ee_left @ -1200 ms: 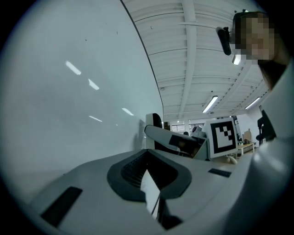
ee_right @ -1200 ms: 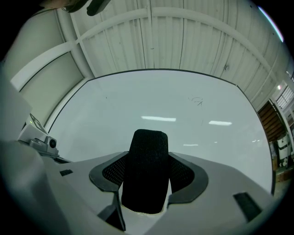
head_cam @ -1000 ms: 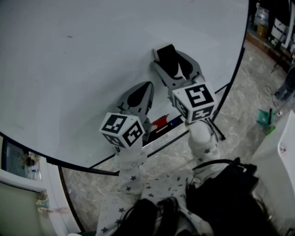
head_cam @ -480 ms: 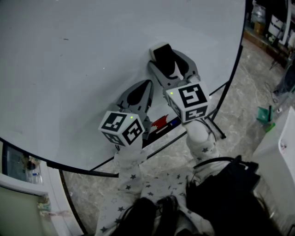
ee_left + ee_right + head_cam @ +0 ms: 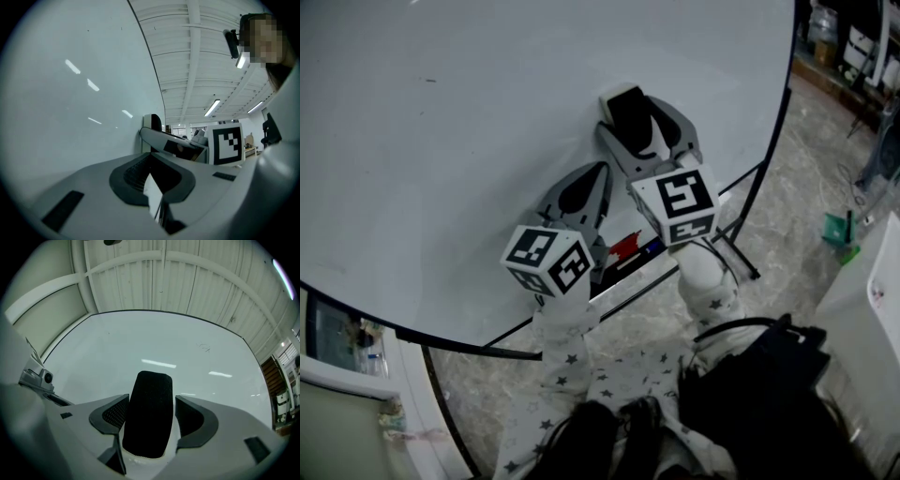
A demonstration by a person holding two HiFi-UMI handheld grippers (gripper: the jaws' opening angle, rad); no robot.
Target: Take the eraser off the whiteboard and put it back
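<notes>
Against the whiteboard (image 5: 154, 341), between right tool (image 5: 151, 401) jaws just spread wider and off it: eraser (image 5: 149, 427); likely light, stiff-backed, soft-faced; best pinched across long sides; left tool (image 5: 154, 173) closed, empty.

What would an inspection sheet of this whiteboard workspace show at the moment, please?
Surface: whiteboard, almost clean, a few faint marks.
Job's things: eraser against the whiteboard.
Clutter: red and dark markers at the whiteboard's lower edge.
Grippers: right gripper open around the eraser, jaws have just been opening, not gripping it; left gripper shut, nothing between its jaws.
Cables: nothing seen.
Surroundings: marbled floor; green item on it.
</notes>
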